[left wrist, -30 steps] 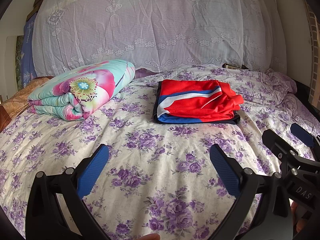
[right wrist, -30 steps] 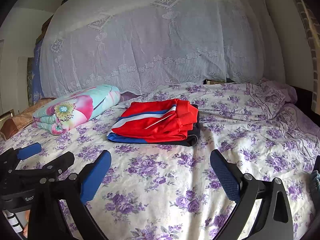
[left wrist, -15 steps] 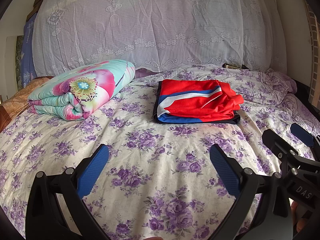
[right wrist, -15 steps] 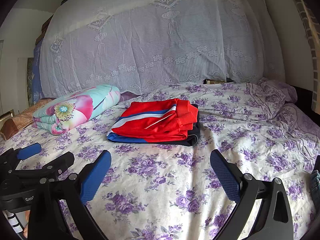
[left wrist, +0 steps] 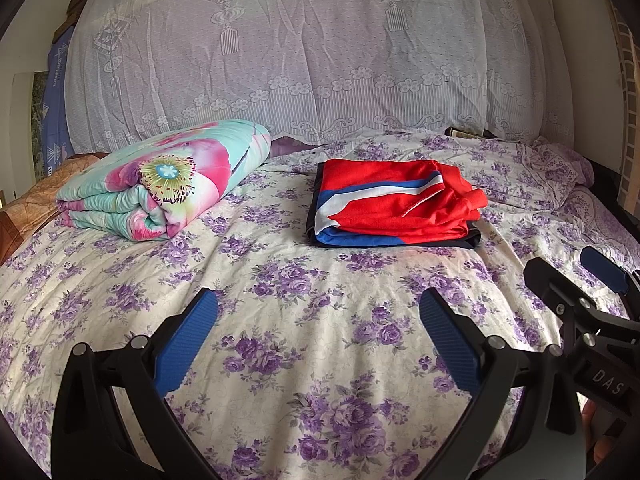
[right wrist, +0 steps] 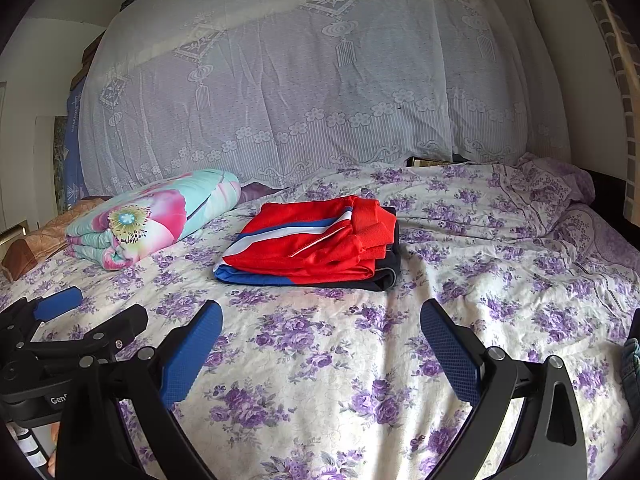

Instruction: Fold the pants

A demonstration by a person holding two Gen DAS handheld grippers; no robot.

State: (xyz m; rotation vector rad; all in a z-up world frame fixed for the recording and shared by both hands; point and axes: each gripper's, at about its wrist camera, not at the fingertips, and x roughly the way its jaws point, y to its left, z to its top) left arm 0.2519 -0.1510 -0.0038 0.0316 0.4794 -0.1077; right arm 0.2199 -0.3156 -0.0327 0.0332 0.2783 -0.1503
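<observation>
Pants (left wrist: 394, 208): red w/ blue & white stripe, dark layer underneath. Bedsheet (left wrist: 304, 320): cream w/ purple flower print; folded blanket (left wrist: 168, 178): teal & pink w/ big flower. Curtain (right wrist: 304, 92): white lace; gripper pads (right wrist: 192, 354) blue, frames black.

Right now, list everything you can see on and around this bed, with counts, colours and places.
Folded red garment with blue and white stripes: one, middle of the bed, resting on a dark folded piece.
Dark folded garment: one, navy or black, under the red one.
Folded floral quilt: one, teal and pink, far left of the bed.
Purple-flowered bedsheet: one, cream with purple roses, covering the bed.
White lace curtain: one, behind the bed.
Blue denim item: one, right edge, mostly cut off.
Left gripper: black with blue pads, open, empty.
Right gripper: same, open, empty.
</observation>
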